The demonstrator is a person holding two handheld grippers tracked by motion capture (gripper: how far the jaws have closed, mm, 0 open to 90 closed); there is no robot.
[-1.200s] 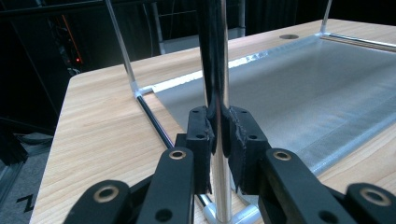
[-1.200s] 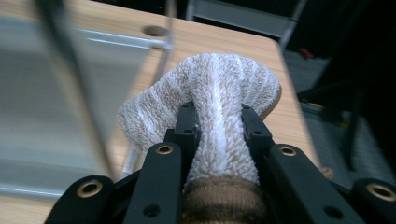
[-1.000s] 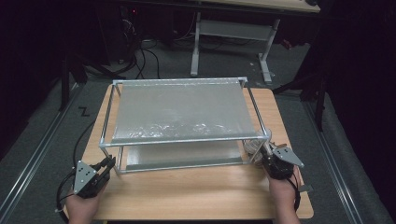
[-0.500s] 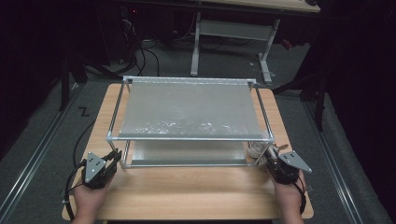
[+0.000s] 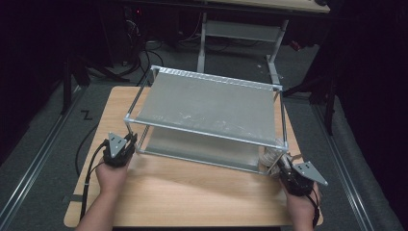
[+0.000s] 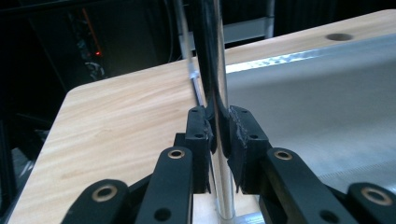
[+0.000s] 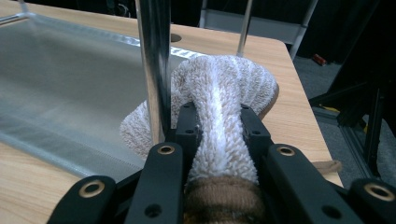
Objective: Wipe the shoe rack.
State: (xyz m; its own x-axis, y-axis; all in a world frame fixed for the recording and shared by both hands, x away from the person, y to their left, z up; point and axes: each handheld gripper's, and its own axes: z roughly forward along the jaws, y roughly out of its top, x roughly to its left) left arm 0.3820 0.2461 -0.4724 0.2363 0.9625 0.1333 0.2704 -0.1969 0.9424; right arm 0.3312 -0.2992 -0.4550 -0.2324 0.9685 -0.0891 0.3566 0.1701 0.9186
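The left gripper [image 6: 217, 140] is clenched on the near-left upright post [image 6: 219, 70] of the two-tier metal rack [image 5: 207, 103], which stands mid-table [image 5: 192, 192]. At four o'clock the right gripper [image 7: 218, 135] grasps a soft terry sock [image 7: 224, 93] beside the near-right post [image 7: 154, 60]. The rack is probably light, stiff and slippery; grip the posts low.

A light wooden table [image 5: 192, 192] with rounded corners carries a two-tier metal-framed rack [image 5: 211, 103] with grey mesh shelves, standing skewed; a cream terry sock [image 7: 224, 88] lies at the rack's right corner.
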